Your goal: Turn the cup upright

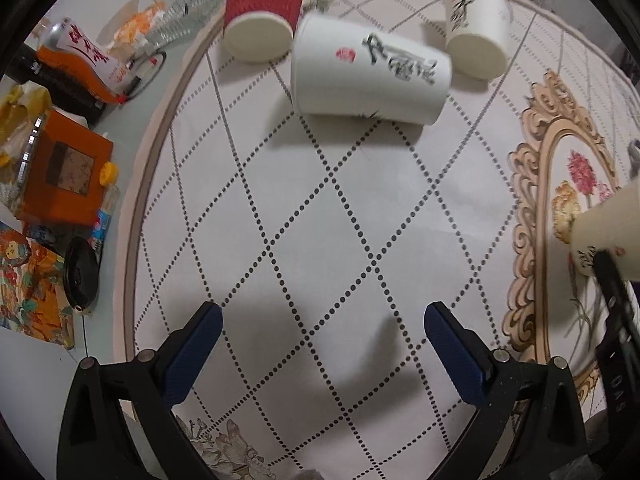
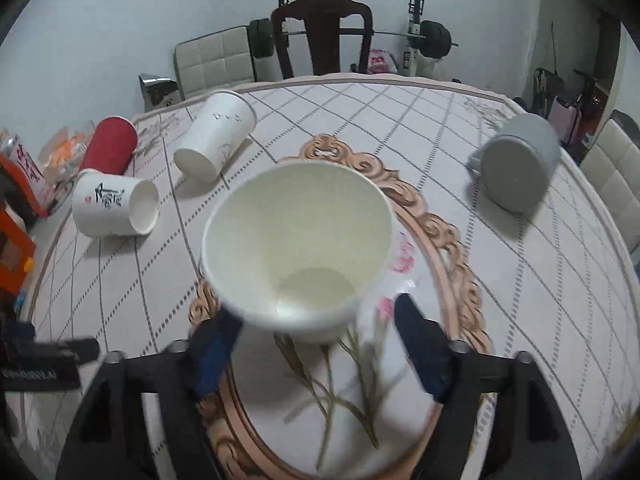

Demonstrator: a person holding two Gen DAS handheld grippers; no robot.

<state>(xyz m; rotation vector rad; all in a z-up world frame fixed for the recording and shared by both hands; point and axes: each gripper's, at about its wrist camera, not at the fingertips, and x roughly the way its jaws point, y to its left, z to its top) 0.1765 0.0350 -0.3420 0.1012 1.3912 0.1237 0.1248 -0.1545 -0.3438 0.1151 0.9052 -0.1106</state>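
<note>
Right now your right gripper [image 2: 316, 344] has its fingers spread around the white paper cup [image 2: 298, 248] at the near centre of the table [image 2: 520, 280], pads apparently not pinching it; the cup looks close to upright, mouth up and tipped a bit toward you, long axis near vertical, so I'd say the flip is about done w/ only settling and pulling clear left. Your left gripper [image 1: 322, 334] hangs spread and empty, and farther off on the left the printed cup [image 2: 116, 210], plain white cup [image 2: 216, 136], red cup [image 2: 112, 146] and, far right, the grey mug [image 2: 518, 164] all lie on their sides.
</note>
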